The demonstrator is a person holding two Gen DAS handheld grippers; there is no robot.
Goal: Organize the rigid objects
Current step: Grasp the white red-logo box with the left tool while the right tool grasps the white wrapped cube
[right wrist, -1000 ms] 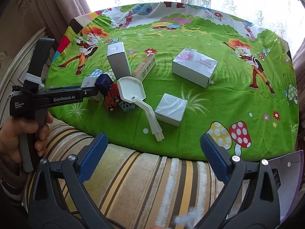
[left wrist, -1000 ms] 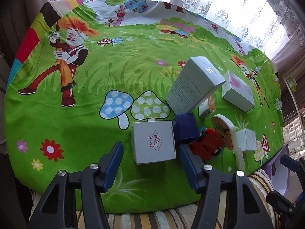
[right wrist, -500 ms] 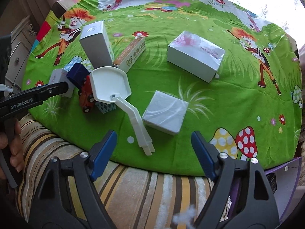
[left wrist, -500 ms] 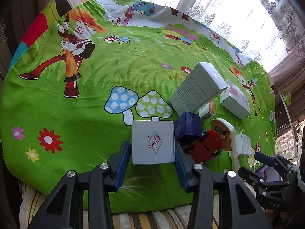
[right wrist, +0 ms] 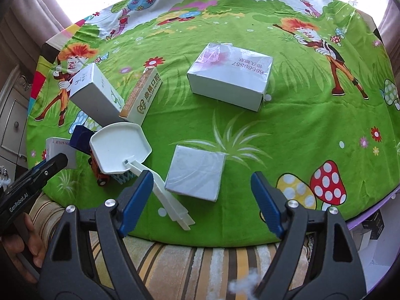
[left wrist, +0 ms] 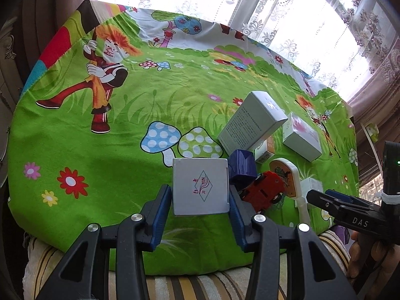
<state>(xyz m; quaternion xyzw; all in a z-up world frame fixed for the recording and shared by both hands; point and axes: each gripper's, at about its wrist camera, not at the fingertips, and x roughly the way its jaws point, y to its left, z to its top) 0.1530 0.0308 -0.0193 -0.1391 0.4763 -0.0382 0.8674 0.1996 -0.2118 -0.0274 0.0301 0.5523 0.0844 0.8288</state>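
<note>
A bright green cartoon cloth (right wrist: 287, 130), printed with mushrooms, flowers and red-haired figures, covers the tabletop.

The left gripper (left wrist: 200, 200) has its blue fingers (left wrist: 161, 207) closed against both sides of a small square white box (left wrist: 201, 186) near the cloth's front edge. Its top carries a diamond logo with red characters and the letters "NIVIN JI" as far as they can be read; in the right wrist view its side reads "JIYIN M", the rest hidden. Its edges run square with the fingers.

Just to its right sit a dark blue box (left wrist: 242, 166) and a red toy car (left wrist: 262, 191). A white plastic scoop (right wrist: 121, 147) lies over the car, its long handle pointing toward the front edge. Behind stand a tall white box (right wrist: 96, 97), leaning, and an orange-and-white carton (right wrist: 145, 95) printed with Chinese characters and "DING ZHI DENTAL", its long axis running away from the camera.

The right gripper (right wrist: 201, 198), marked "DAS", has just narrowed yet stands wide, holding nothing, either side of a plain white wrapped box (right wrist: 196, 171). Farther back lies a larger white box (right wrist: 231, 75) with pink flowers and the upside-down number "68669557".

The left tool's body reads "GenRobot.AI".
</note>
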